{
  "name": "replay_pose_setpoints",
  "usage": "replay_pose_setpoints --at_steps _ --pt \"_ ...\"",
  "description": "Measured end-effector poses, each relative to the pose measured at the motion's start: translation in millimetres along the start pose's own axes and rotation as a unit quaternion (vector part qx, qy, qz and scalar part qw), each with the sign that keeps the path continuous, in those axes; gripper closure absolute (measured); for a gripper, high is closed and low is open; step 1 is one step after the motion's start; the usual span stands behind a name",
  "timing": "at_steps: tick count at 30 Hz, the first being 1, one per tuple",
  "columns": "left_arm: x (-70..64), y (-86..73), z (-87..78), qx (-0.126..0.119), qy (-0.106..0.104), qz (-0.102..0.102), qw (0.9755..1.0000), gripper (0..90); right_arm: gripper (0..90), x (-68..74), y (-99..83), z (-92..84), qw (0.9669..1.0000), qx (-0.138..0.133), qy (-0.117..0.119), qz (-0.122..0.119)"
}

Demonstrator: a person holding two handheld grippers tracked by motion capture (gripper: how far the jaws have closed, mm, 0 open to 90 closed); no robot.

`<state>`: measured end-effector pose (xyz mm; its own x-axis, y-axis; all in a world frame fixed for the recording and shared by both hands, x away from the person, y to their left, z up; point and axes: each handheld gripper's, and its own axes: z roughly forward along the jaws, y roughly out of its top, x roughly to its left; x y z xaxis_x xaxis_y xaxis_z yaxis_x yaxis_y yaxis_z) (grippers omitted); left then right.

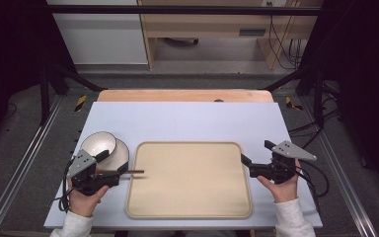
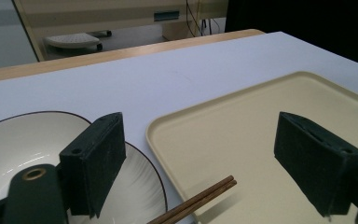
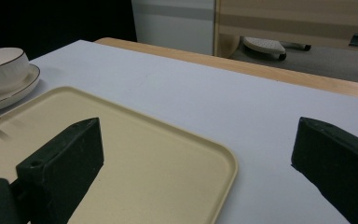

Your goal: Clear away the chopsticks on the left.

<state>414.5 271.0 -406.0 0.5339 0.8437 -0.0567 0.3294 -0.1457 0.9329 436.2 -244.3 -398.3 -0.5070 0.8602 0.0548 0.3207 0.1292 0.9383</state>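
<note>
Currently: left gripper (image 1: 121, 174) wide, empty | brown wooden chopsticks (image 1: 134, 172) bridging beige plastic tray's (image 1: 190, 213) left rim, apparently for pickup | white ceramic bowl (image 1: 98, 143) on saucer (image 1: 121, 154), table's (image 1: 187, 121) left edge | right gripper (image 1: 249, 158) wide, idle.

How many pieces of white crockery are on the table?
2: a bowl sitting on a plate, left of the tray, beside the left gripper. Anything under them would be hidden.

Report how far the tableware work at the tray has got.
Done: nothing sits fully on the tray. In hand: nothing; left gripper open around the chopsticks, whose tips overhang the tray rim. Right gripper open. Left: bowl and plate remain beside the tray.
</note>
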Motion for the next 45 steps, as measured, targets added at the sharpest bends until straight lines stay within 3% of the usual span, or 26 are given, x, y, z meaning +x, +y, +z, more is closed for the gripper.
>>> replay_pose_setpoints --at_steps 16,34,45 --pt "11.1 -5.5 -15.2 0.013 -0.005 0.01 0.9998 17.3 2.6 2.1 -1.0 -2.2 1.0 0.004 -0.003 0.002" --pt "18.1 -34.3 -39.2 0.052 -0.005 0.015 0.9985 18.1 2.4 4.5 -0.6 -2.0 0.9999 0.011 0.003 -0.001" --pt "30.1 -49.2 -32.4 0.088 0.018 0.01 0.9959 18.6 2.4 5.3 -1.5 0.1 0.9999 0.015 0.002 -0.001"
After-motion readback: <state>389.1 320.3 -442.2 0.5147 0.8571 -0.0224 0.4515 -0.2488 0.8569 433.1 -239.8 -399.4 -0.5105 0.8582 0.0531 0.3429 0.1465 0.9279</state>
